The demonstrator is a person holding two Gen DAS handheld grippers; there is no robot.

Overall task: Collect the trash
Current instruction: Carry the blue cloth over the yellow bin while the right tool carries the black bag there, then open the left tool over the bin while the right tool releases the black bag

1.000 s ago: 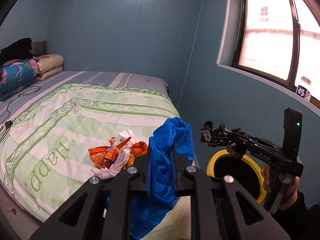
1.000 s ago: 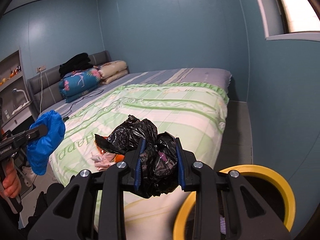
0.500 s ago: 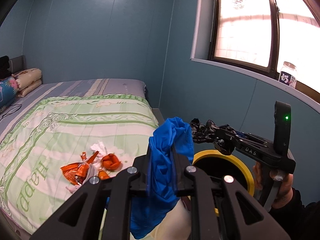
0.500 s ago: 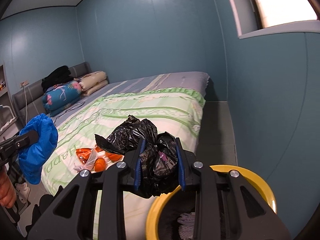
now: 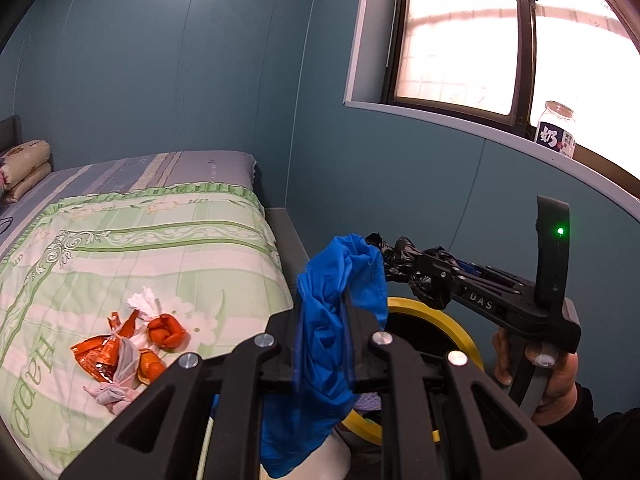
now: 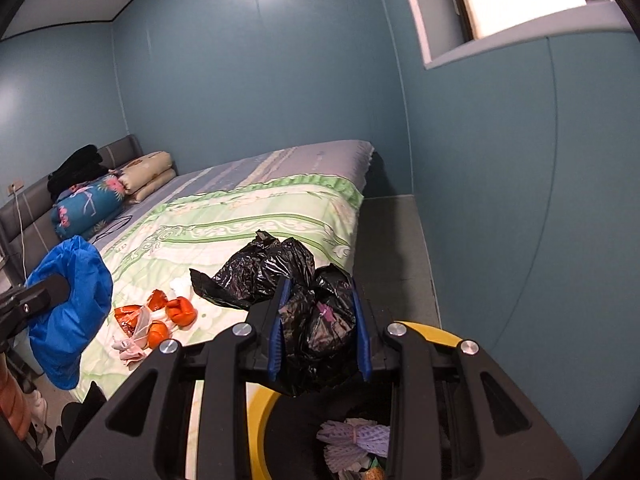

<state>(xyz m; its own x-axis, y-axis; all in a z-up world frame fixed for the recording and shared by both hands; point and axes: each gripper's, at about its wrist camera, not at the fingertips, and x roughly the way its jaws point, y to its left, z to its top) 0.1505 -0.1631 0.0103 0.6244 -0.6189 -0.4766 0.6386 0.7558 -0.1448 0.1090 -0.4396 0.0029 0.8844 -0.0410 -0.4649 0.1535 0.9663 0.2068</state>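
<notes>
Blue plastic, a crumpled bag (image 5: 332, 340), is pinched in the left claw (image 5: 323, 320), whose jaws are squeezed fully together on it, with most of the bag drooping below them. The right claw (image 6: 318, 320) is narrowly parted but clamped on a wad of black bag (image 6: 312, 312), the loose end flaring out past the fingertips towards the bed.

Just below the right claw sits the yellow-rimmed bin (image 6: 424, 330), with some pale purple netting (image 6: 356, 440) already down inside. The black wad looks to hang about over the near part of the rim, so I would judge that letting go now risks it catching the rim or sliding down between the bin and the bed. The blue bag seems worse placed: from the left view it hangs beside the rim nearest the bed rather than over the opening, and being light and floppy it could drift off or snag on the claw's pads when released. The two claws are also close together, so one could knock the other's load.

Further off, near the foot corner of the green quilt (image 5: 168, 240), the orange wrappers and peel (image 5: 132, 340) with white tissue (image 5: 142, 300) are well apart from both claws, not yet collected. Pillows (image 6: 148, 174) lie at the far head end.
</notes>
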